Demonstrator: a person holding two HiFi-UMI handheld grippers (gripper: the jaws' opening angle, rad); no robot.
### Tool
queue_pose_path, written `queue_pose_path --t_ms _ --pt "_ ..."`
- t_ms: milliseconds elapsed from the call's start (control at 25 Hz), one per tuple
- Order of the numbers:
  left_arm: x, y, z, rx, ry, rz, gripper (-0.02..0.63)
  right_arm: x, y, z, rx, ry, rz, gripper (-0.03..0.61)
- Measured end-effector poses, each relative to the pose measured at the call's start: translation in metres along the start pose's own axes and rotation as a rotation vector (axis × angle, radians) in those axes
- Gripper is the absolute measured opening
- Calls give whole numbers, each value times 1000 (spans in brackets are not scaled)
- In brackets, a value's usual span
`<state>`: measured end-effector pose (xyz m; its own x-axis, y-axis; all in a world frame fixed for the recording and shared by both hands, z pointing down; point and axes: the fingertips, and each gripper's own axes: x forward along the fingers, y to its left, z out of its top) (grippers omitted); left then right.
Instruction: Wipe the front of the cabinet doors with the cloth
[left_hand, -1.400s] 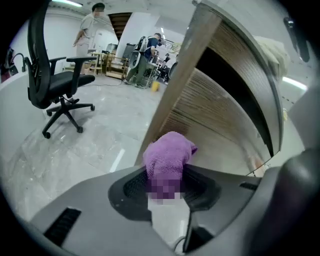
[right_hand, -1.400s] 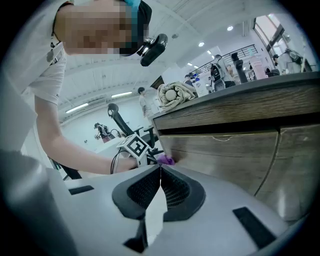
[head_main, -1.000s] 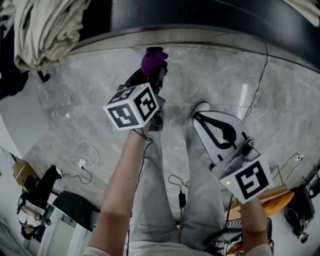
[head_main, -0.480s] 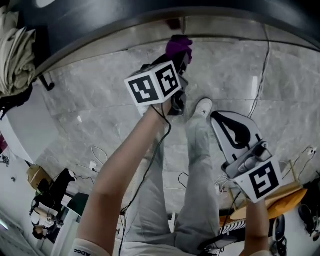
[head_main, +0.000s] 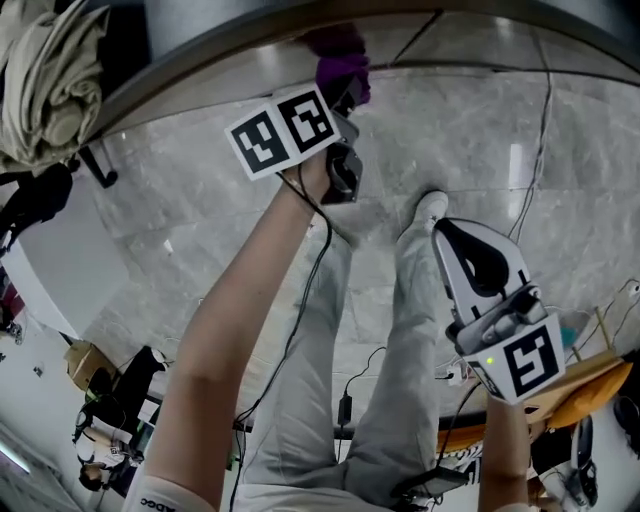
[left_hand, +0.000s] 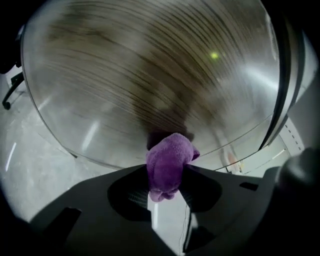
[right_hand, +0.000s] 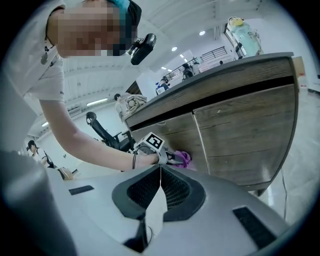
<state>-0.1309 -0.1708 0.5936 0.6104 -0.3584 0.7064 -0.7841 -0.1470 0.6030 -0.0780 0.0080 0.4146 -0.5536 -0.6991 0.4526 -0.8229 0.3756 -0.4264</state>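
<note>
The cloth (left_hand: 169, 162) is a small bunched wad of purple plush, fuzzy on its surface, with a rounded top and a paler lobe hanging at its lower end. The left tongs (left_hand: 167, 181) are clamped on it, and the wad bulges out above the two dark tips. In the right gripper view the same cloth (right_hand: 184, 159) sits against the lower part of a wood-grain cabinet door (right_hand: 175, 135), just left of the vertical seam with the neighbouring door (right_hand: 245, 135). Both doors stand under a long worktop (right_hand: 210, 82).

The right tongs (right_hand: 160, 170) are pressed together with nothing between them. They are held well back from the cabinet, low beside the person's grey trouser leg (head_main: 400, 350).

In the left gripper view the door front (left_hand: 150, 75) is streaked with blur. Its grain reads only as curved lines, and a dark smudge lies just above the cloth. Whether the wad presses flat on the wood there cannot be told.

In the head view the cloth (head_main: 340, 58) is a blurred purple patch at the foot of the cabinet. It is partly covered by the left tongs (head_main: 348, 95) and their marker cube (head_main: 283, 132). The cabinet is cut off by the top edge, leaving only its base above the grey marble floor (head_main: 200, 220).
</note>
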Motion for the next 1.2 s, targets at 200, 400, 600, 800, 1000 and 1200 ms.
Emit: queue_pose_path --t_ms 200,400,600,800,1000,1200 --pt "-30 43 12 46 21 21 150 28 31 3 7 -24 -20 28" --pt "-62 79 27 58 25 45 150 54 62 13 10 -22 -7 28" --pt "-92 139 38 -35 -27 134 150 79 80 20 -12 4 39 28" --pt "-127 197 52 -120 -118 250 150 95 85 29 -25 0 76 28" --pt "-152 218 58 -188 -215 333 150 87 75 22 -34 24 125 26" --pt "-147 206 45 -230 -256 382 150 70 54 19 -25 51 184 28"
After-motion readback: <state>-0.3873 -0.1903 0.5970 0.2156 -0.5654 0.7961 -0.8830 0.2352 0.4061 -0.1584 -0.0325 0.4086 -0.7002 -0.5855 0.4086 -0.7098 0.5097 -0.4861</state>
